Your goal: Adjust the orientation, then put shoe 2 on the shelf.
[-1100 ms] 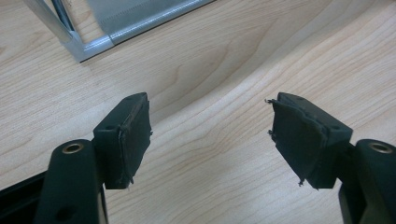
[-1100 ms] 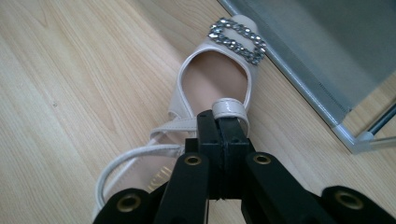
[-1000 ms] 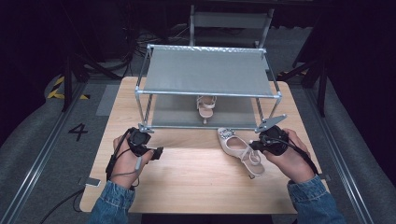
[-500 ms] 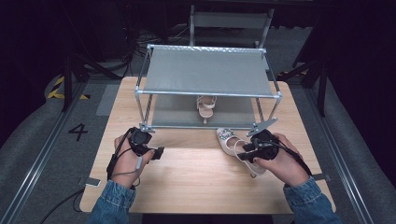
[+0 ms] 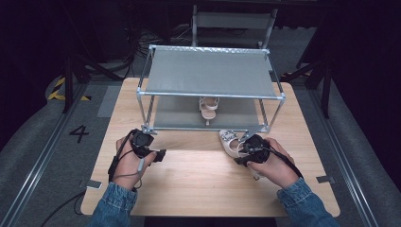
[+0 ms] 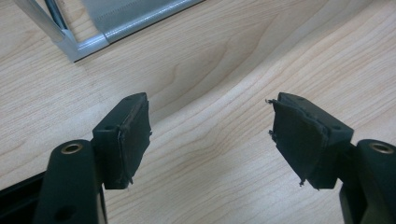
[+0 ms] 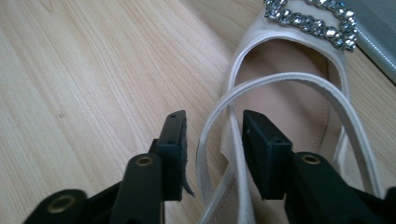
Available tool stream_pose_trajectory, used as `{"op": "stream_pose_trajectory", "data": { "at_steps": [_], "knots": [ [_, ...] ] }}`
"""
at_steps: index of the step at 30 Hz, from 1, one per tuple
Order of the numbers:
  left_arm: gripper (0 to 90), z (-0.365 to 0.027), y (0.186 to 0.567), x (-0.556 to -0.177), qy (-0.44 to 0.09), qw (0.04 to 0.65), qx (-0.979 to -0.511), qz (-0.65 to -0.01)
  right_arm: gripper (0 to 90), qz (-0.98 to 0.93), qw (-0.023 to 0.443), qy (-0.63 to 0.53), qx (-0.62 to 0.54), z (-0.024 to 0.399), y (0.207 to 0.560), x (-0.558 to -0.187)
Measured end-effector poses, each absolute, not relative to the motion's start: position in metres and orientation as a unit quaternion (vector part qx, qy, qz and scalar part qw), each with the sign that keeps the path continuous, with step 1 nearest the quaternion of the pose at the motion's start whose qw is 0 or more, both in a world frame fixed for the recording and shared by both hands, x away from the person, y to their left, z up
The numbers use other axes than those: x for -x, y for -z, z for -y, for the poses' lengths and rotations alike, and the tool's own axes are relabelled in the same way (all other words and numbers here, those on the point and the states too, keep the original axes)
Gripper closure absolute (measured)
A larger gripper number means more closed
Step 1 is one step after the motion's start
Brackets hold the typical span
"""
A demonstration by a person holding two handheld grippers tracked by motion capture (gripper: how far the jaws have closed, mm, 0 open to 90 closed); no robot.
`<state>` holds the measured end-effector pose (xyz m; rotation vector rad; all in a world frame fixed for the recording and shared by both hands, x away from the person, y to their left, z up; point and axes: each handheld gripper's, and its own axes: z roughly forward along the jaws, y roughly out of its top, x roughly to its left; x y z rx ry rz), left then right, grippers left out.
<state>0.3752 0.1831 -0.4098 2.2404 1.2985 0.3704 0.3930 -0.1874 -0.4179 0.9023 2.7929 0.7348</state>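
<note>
A pale heeled sandal [image 5: 229,141] with a rhinestone band lies on the table just in front of the rack's right leg. In the right gripper view the sandal [image 7: 289,93] is close up, its thin strap and left side edge running between the jaws. My right gripper [image 5: 242,153] [image 7: 214,135] has just been closing around that edge, but a gap still shows beside the left pad. My left gripper [image 5: 158,153] [image 6: 210,135] stands open over bare wood near the rack's left front corner, nothing between its pads.
A metal two-shelf rack [image 5: 213,71] stands at the back of the wooden table [image 5: 198,189]. A second matching sandal [image 5: 208,106] sits on its lower shelf. The rack's corner foot [image 6: 86,44] lies just beyond the left jaws.
My right hand has moved left and down onto the sandal's rear part. The left hand has stayed where it was.
</note>
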Motion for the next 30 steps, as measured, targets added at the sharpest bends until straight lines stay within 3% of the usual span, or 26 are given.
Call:
{"op": "stream_pose_trajectory", "data": {
  "at_steps": [7, 20, 30],
  "knots": [
    [28.0, -0.184, 0.410, -0.375, -0.135, 0.261, -0.828, -0.477, 84.3, -0.925, 0.077, -0.225, -0.296, 0.184, 0.419, -0.393],
    [27.9, -0.189, 0.407, -0.375, -0.136, 0.265, -0.824, -0.482, 85.9, -0.913, 0.120, -0.232, -0.313, 0.191, 0.406, -0.392],
    [27.9, -0.191, 0.406, -0.379, -0.135, 0.267, -0.824, -0.482, 86.0, -0.907, 0.127, -0.244, -0.319, 0.188, 0.390, -0.402]
  ]
}}
